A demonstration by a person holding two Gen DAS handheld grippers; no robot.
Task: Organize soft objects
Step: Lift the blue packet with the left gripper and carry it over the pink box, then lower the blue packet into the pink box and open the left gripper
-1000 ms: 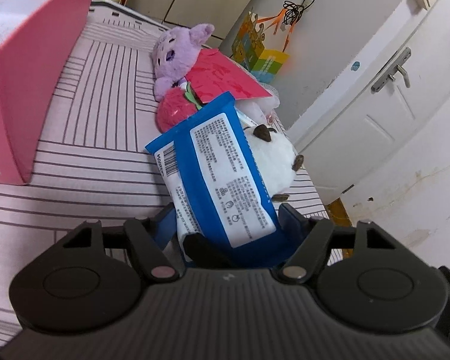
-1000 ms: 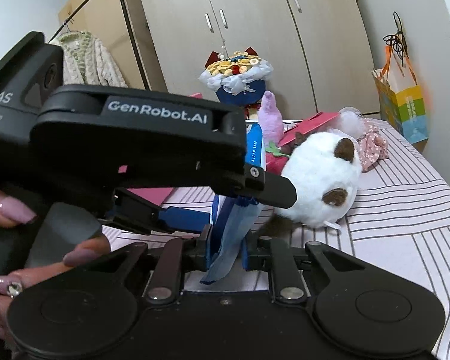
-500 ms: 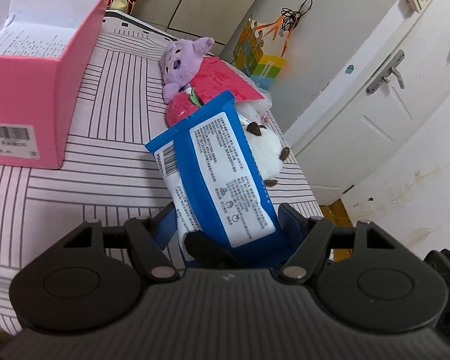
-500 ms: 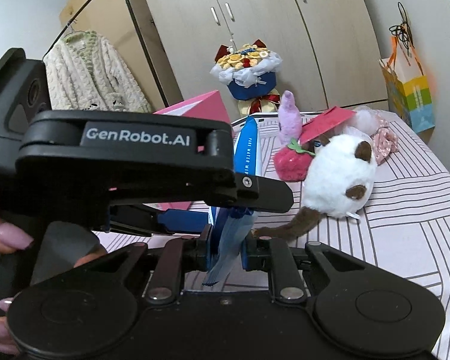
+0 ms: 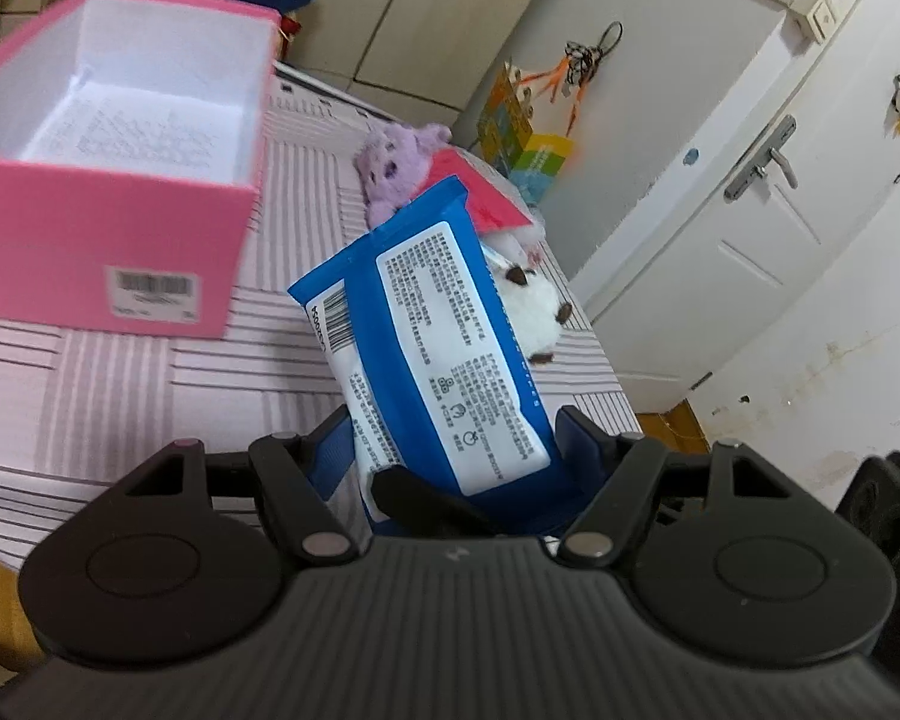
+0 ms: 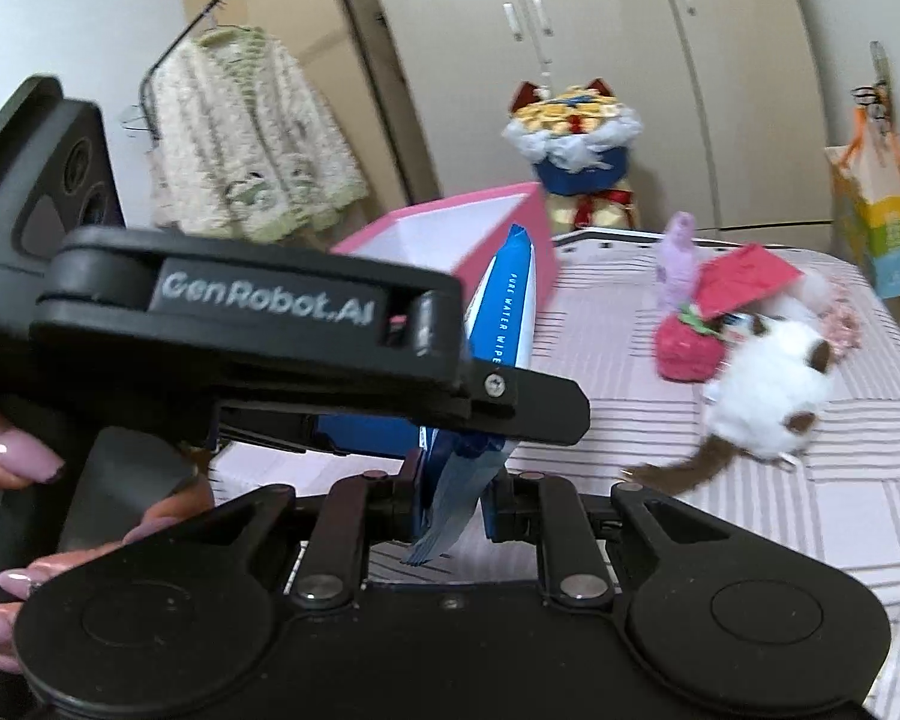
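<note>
Blue wipes pack [image 6: 506,324]: edge read "PURE WATER WIPE". Left gripper [image 6: 450,450] body bore "GenRobot.AI". Pink box [image 5: 114,228] barcode label: digits illegible.

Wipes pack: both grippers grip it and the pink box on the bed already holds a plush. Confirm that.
One detail is wrong. The left wrist view looks into the pink box and shows only a printed paper sheet on its bottom, no plush. The rest stands: the left gripper and right gripper both grip the wipes pack, and the box sits on the bed.
</note>
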